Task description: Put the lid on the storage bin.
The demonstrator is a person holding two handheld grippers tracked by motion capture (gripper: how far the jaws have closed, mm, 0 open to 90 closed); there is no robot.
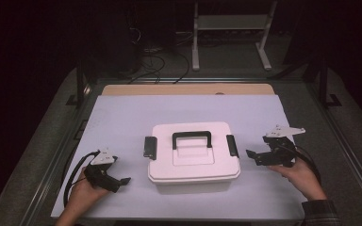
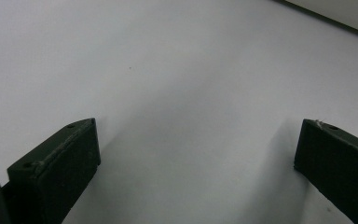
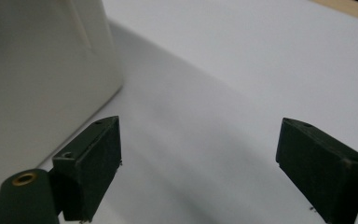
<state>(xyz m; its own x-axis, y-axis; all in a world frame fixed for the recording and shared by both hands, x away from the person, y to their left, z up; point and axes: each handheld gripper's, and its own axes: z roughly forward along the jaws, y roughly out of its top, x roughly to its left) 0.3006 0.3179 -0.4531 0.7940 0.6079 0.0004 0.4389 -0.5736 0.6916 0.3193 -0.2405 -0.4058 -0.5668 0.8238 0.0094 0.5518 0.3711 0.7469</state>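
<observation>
Box [image 1: 194,157] white, lidded, black handle [image 1: 192,138], 2 side latches, frame centre on white sheet [image 1: 122,117] | left gripper [image 1: 122,181] lower left, jaws spread, holding nothing | right gripper [image 1: 250,155] right of box, jaws spread, holding nothing

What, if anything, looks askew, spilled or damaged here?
Nothing stands out. The white plastic box sits square on the white sheet, lid on, black handle flat. The left gripper and right gripper flank it, open.

Wooden table [image 1: 188,89], white sheet [image 1: 122,122] over it; lidded white box [image 1: 193,157] on sheet.
</observation>
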